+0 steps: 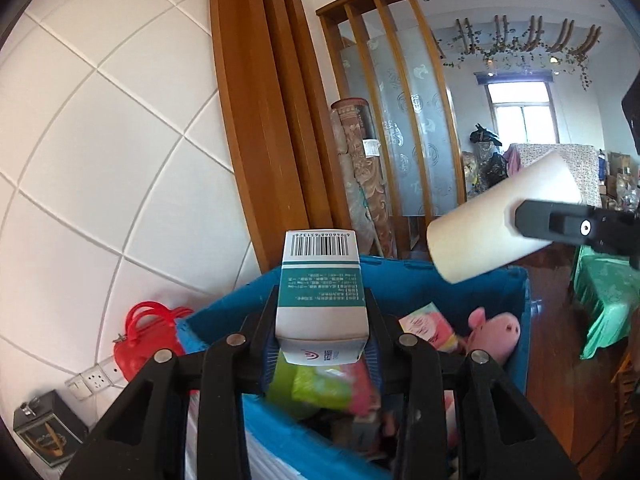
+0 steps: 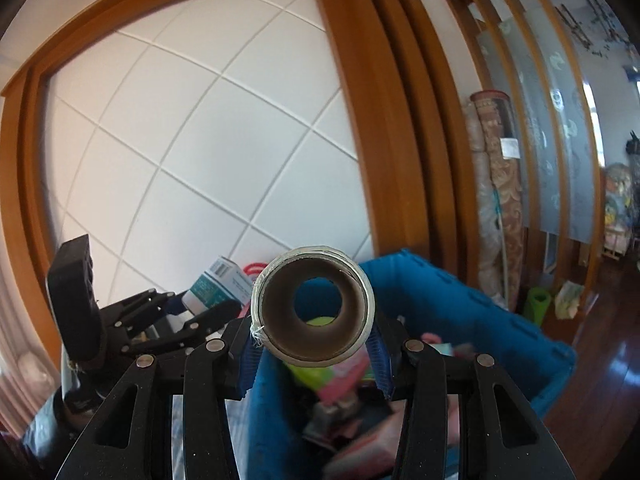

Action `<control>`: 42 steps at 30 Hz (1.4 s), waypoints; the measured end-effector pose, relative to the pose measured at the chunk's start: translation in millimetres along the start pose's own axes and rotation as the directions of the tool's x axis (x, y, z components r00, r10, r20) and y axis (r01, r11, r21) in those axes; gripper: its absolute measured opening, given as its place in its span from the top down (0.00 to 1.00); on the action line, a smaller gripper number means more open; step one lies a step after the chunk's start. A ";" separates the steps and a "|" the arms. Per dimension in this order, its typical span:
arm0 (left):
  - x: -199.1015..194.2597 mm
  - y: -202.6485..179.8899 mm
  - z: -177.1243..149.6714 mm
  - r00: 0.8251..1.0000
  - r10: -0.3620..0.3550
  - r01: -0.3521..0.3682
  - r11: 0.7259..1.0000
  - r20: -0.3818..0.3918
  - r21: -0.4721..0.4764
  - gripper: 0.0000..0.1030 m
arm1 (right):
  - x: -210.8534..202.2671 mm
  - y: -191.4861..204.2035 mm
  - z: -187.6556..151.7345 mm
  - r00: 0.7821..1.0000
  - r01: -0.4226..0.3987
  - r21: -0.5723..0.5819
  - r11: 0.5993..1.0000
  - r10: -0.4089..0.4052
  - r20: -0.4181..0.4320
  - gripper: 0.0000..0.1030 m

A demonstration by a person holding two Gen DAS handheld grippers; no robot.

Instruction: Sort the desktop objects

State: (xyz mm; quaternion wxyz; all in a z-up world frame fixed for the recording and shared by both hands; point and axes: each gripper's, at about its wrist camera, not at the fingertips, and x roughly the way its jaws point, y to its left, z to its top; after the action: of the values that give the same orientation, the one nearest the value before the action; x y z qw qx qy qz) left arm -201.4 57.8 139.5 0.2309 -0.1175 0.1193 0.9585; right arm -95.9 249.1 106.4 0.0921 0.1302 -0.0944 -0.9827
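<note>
My left gripper (image 1: 322,314) is shut on a white and teal carton (image 1: 320,276) with a barcode on its top end, held upright over a blue bin (image 1: 420,276). My right gripper (image 2: 314,346) is shut on a white roll with a brown cardboard core (image 2: 276,308), seen end-on over the same blue bin (image 2: 460,300). In the left wrist view the roll (image 1: 480,224) hangs at the right, with the right gripper (image 1: 532,220) on it. In the right wrist view the left gripper (image 2: 200,308) and its carton (image 2: 218,284) are at the left.
The bin holds a pink pig plush (image 1: 496,332), a green packet (image 1: 316,384) and pink packets. A red bag (image 1: 140,336) lies by the white tiled wall. Rolled carpets (image 1: 360,176) lean on a wooden screen. A green-draped table (image 1: 608,300) stands at the right.
</note>
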 end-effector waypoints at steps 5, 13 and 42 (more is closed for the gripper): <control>37.2 -27.7 24.4 0.997 0.067 -0.068 0.997 -0.044 -0.021 0.43 | 16.7 -64.0 15.8 0.999 0.008 0.087 0.996 -0.005 -0.033 0.33; 40.5 -36.5 46.2 0.969 0.245 -0.245 0.968 -0.012 -0.046 0.05 | 2.5 -109.3 34.2 0.997 0.042 0.143 0.989 -0.050 0.054 0.09; -42.5 -75.2 5.5 0.932 0.360 -0.357 0.932 0.040 -0.065 0.01 | -69.2 -78.8 -34.6 0.981 0.193 0.144 0.971 -0.196 0.005 0.00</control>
State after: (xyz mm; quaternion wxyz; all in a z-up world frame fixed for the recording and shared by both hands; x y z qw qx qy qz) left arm -130.2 106.8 143.5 0.0519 -0.0758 0.1055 0.9902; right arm -33.1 333.9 73.6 -0.0151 0.1354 -0.1520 -0.9789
